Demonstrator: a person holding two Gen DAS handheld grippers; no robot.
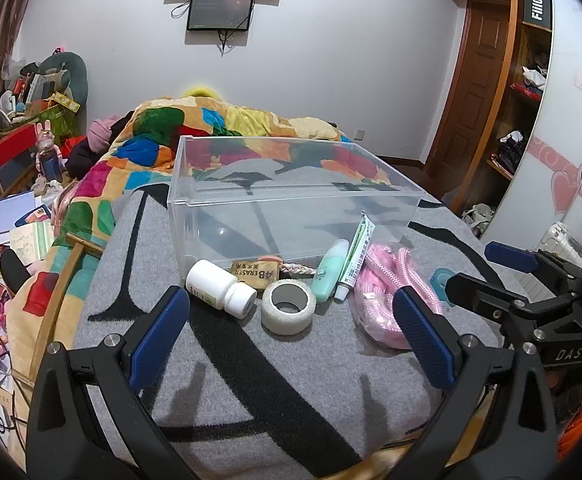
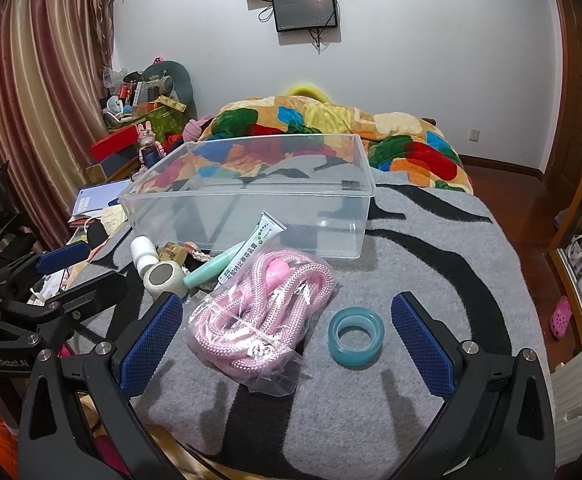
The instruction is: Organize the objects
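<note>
An empty clear plastic box (image 1: 291,196) (image 2: 251,204) stands on the grey patterned blanket (image 1: 251,380). In front of it lie a white pill bottle (image 1: 221,288), a white tape roll (image 1: 288,306), a brown eraser (image 1: 255,274), a green tube (image 1: 330,270), a white ointment tube (image 1: 355,258), a bagged pink rope (image 2: 259,312) and a teal tape ring (image 2: 356,336). My left gripper (image 1: 291,340) is open and empty, just short of the white tape roll. My right gripper (image 2: 287,340) is open and empty, with the rope bag and teal ring between its fingers.
A colourful quilt (image 1: 219,128) is heaped behind the box. Clutter of books and boxes (image 1: 15,208) lies left of the bed. A wardrobe (image 1: 531,100) stands at the right. The right gripper also shows in the left wrist view (image 1: 531,276).
</note>
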